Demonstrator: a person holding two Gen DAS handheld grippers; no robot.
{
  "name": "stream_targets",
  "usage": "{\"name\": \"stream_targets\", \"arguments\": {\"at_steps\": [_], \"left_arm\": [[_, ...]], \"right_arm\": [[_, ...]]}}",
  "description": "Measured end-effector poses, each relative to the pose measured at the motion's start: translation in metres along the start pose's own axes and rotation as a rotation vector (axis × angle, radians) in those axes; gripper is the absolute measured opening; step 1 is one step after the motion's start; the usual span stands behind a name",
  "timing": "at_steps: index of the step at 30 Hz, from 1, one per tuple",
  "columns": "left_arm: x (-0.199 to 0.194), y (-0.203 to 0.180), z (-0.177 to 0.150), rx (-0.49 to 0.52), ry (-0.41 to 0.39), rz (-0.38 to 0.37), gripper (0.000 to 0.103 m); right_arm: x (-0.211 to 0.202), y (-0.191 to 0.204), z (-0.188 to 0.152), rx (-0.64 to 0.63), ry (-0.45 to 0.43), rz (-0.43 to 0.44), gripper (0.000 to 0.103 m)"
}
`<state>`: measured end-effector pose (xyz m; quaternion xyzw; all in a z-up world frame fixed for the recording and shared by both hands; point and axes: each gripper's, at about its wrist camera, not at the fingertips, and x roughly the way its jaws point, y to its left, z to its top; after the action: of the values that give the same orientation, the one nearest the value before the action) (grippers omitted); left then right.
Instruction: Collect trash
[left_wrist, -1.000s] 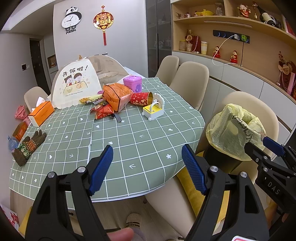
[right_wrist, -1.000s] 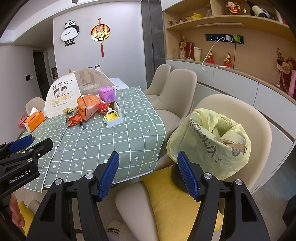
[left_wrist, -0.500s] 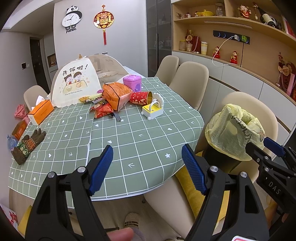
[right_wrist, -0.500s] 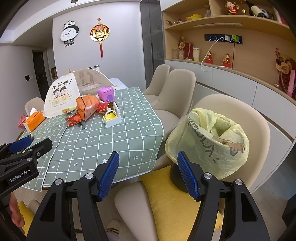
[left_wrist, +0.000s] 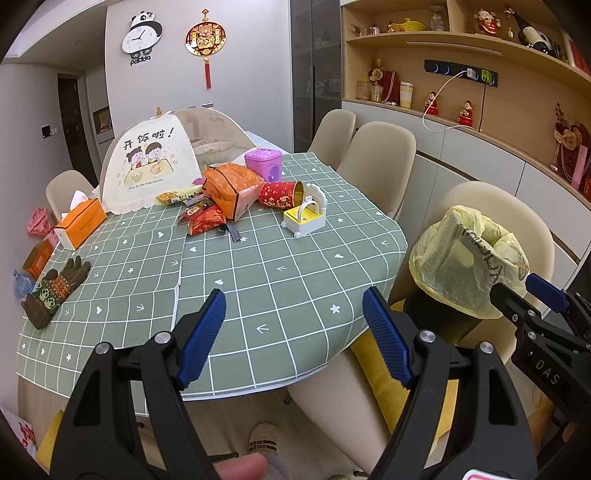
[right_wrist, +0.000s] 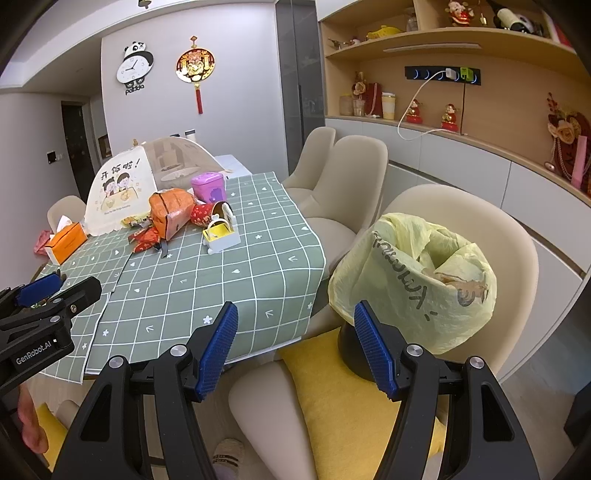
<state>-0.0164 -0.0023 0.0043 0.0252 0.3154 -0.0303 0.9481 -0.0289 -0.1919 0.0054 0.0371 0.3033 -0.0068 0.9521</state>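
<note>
Trash lies in a heap at the far side of the green checked table (left_wrist: 280, 280): an orange paper bag (left_wrist: 231, 184), a red can on its side (left_wrist: 279, 194) and red snack wrappers (left_wrist: 205, 219). A bin lined with a yellow bag (right_wrist: 417, 284) stands on the near chair's yellow cushion (right_wrist: 332, 387); scraps show inside it. My left gripper (left_wrist: 293, 332) hangs open over the table's near edge, holding nothing. My right gripper (right_wrist: 295, 347) is open too, just left of the bin (left_wrist: 469, 258), well short of the heap (right_wrist: 170, 214).
A white and yellow toy-like box (left_wrist: 304, 218), a purple tub (left_wrist: 263, 164), a printed food cover (left_wrist: 147, 166), an orange tissue box (left_wrist: 79, 223) and a knitted glove (left_wrist: 55, 288) also sit on the table. Beige chairs (left_wrist: 373, 155) line its right side. A foot (left_wrist: 264, 443) shows below.
Both grippers have drifted slightly; the view of the table and bin shifted a little. Jaws stayed open and nothing was picked up.
</note>
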Motion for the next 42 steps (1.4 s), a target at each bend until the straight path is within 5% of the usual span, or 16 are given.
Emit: {"name": "stream_targets", "arguments": {"at_steps": [12, 17, 22, 25, 30, 35, 38, 42], "left_arm": [[0.026, 0.019, 0.002, -0.014, 0.079, -0.028, 0.067], [0.055, 0.049, 0.003, -0.073, 0.163, -0.028, 0.066], [0.091, 0.091, 0.007, -0.129, 0.201, 0.000, 0.054], [0.121, 0.121, 0.023, -0.127, 0.216, -0.065, 0.053], [0.185, 0.172, 0.072, 0.043, 0.190, -0.244, 0.053], [0.259, 0.237, 0.127, 0.125, 0.166, -0.264, 0.053], [0.307, 0.273, 0.156, 0.164, 0.166, -0.212, 0.053], [0.374, 0.304, 0.181, 0.215, 0.254, -0.243, 0.053]], "right_arm": [[0.016, 0.010, 0.008, -0.016, 0.015, -0.023, 0.062], [0.043, 0.021, 0.020, -0.009, 0.041, -0.011, 0.062], [0.084, 0.045, 0.035, -0.011, 0.075, -0.015, 0.062], [0.109, 0.064, 0.047, -0.021, 0.101, -0.016, 0.062], [0.155, 0.097, 0.069, -0.078, 0.141, -0.037, 0.062], [0.198, 0.127, 0.084, -0.091, 0.195, -0.075, 0.062], [0.219, 0.136, 0.085, -0.060, 0.245, -0.080, 0.062], [0.237, 0.147, 0.086, -0.069, 0.284, -0.098, 0.062]]}}
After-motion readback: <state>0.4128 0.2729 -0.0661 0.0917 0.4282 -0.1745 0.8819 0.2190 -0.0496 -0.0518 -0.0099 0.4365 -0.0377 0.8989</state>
